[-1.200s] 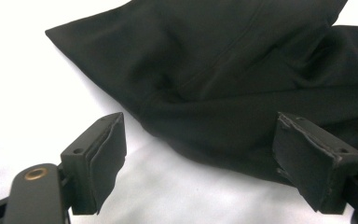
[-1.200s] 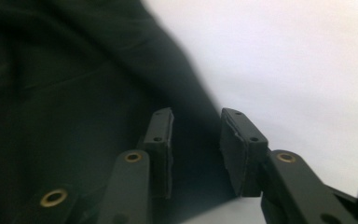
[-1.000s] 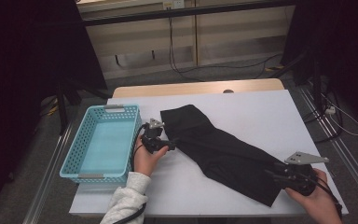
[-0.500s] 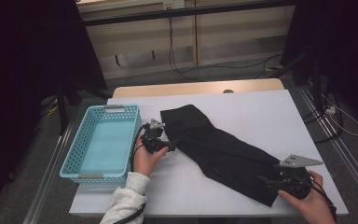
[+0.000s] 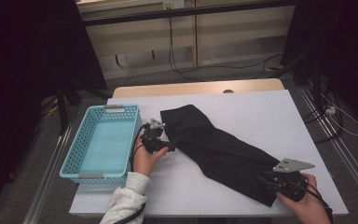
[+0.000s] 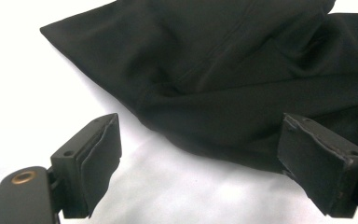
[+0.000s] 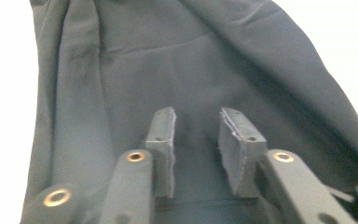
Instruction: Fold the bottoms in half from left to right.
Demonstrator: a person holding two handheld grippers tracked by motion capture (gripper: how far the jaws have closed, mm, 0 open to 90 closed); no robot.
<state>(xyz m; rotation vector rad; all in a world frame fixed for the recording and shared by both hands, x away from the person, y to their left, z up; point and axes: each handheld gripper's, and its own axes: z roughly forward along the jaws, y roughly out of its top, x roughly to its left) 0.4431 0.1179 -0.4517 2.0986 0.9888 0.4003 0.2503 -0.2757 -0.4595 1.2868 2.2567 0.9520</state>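
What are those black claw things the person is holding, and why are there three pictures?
They are hand-held grabbing tools, one in each hand, each with two black jaws. One picture comes from a camera up high, looking down on the white table. The other two come from little cameras riding on the tools, looking along their jaws.

On the table lies a long black cloth, and beside it stands a light blue basket.

The left gripper waits at the cloth's edge with its jaws wide open, holding nothing. The right gripper is at the cloth's other end. Its jaws have just been closing over the cloth, but a gap shows between them, so nothing is pinched yet.
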